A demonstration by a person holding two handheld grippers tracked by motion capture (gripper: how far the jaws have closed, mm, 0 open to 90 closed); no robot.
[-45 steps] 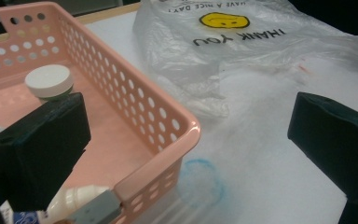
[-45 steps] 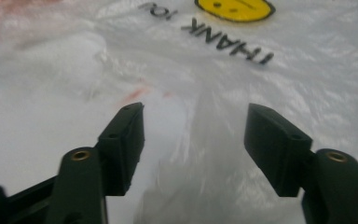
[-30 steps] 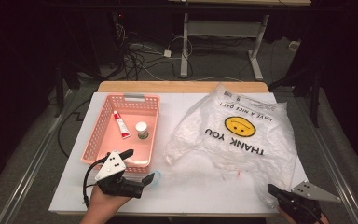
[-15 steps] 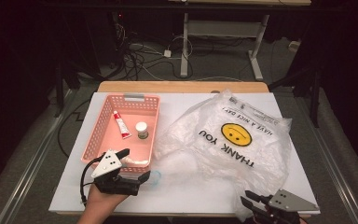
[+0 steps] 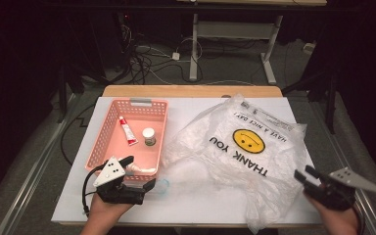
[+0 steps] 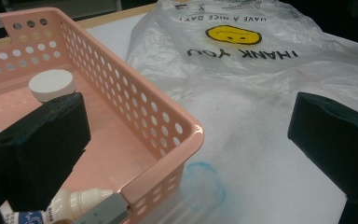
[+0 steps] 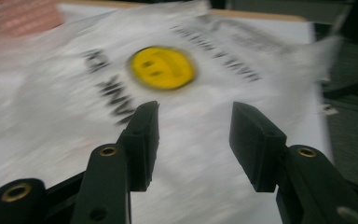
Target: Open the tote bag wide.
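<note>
The bench is covered by a white board, with a strip of bare wood along its far edge. The largest thing on it is the plastic bag — clear and crumpled, lying flat over the right half, printed with a yellow smiley face and the words THANK YOU. Its left edge comes close to the basket, a pink one with punched holes that stands on the left half of the bench.

In the basket lie a small tube with a red end, a small jar with a white lid just beside it, and at the near wall a white tube on its side.

The left claw sits at the near right corner of the basket. Its jaws stand wide apart and straddle that corner: one inside the basket beside the white tube, the other outside over the white board. In the left gripper view the corner of the basket stands between the jaws, which grasp nothing.

The right claw is at the near right edge of the bench, pointing at the bag's right side. Its jaws have just been opening — in the right gripper view there is a plain gap between them with nothing in it, and the bag lies beyond, blurred.
</note>
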